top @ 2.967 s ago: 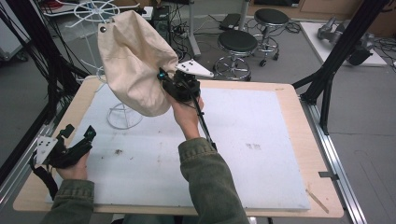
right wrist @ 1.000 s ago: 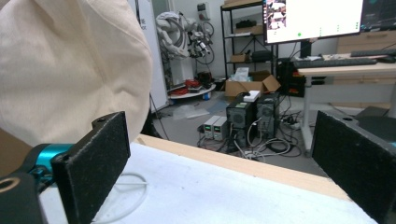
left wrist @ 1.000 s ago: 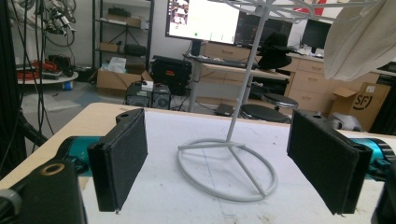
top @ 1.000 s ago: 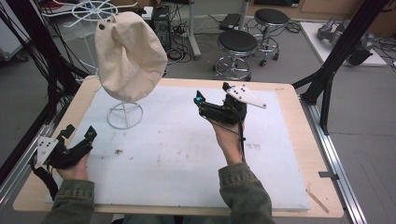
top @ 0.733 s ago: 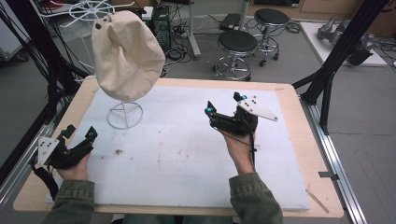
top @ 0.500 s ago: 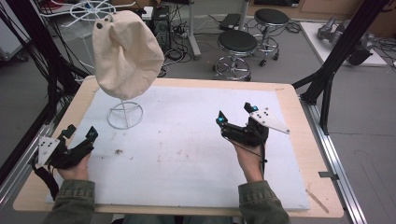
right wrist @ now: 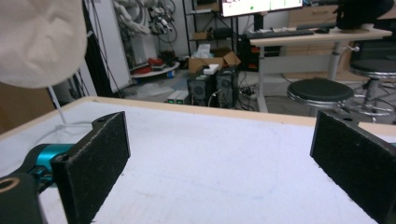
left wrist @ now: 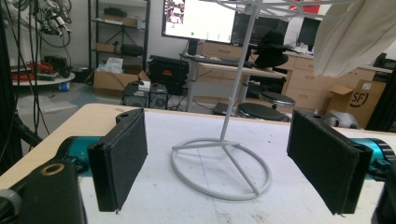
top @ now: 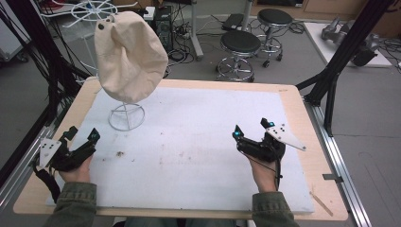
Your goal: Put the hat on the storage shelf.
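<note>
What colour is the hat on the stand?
Cream, plain, with a dark button on top; the hat shows best in the high view.

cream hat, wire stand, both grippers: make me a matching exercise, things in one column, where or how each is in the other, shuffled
Things
1. cream hat
2. wire stand
3. left gripper
4. right gripper

Places or states
A. open, at the near left edge of the white mat, close to the ring base
B. hanging up on the stand, off the table
C. open, over the right part of the mat, holding nothing
D. round base resting on the mat at the far left

Pairs: 1-B, 2-D, 3-A, 4-C
</note>
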Motion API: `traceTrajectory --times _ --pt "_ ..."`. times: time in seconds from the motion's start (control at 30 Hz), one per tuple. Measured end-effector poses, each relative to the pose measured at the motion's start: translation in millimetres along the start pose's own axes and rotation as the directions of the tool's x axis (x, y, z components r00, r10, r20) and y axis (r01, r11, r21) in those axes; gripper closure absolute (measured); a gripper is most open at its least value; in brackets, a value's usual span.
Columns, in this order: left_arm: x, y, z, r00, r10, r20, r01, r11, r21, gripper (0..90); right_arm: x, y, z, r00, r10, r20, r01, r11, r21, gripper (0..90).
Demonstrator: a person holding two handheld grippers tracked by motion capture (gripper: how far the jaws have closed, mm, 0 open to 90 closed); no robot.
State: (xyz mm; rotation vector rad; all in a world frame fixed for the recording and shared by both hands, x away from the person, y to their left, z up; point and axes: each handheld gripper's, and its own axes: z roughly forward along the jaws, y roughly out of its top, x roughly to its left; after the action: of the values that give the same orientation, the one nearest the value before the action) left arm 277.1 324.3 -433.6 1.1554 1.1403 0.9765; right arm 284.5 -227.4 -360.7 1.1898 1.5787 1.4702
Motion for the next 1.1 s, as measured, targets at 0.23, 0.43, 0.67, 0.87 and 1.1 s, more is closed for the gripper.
traceTrajectory --times 0.23,0.43,0.67,0.87,1.1 --pt "-0.2 0.1 -0.4 1.0000 -0.002 0.000 0.002 1.0000 -0.002 20.3 -15.4 -8.9 -13.9 0.9985 0.015 0.052 -0.017 1.000 0.026 3.9" --pt "-1.0 -0.1 -0.3 1.0000 -0.003 0.002 0.003 1.0000 0.001 20.3 -27.9 -16.8 -26.3 0.9948 0.020 0.099 -0.025 0.999 0.043 3.9" --pt "-2.1 0.0 -0.6 1.0000 -0.005 0.006 0.005 1.0000 0.001 20.3 -45.4 -33.7 -39.8 0.9873 0.055 0.149 -0.062 0.997 0.037 3.9" --pt "-3.5 -0.4 -0.7 1.0000 -0.003 0.007 0.003 1.0000 0.003 20.3 -57.1 -50.2 -47.1 0.9794 0.089 0.181 -0.095 0.995 0.021 3.9" --pt "-3.5 -1.2 0.4 1.0000 -0.005 0.005 0.005 1.0000 0.007 20.2 -65.7 -60.9 -51.6 0.9689 0.103 0.225 -0.105 0.994 -0.004 3.9"
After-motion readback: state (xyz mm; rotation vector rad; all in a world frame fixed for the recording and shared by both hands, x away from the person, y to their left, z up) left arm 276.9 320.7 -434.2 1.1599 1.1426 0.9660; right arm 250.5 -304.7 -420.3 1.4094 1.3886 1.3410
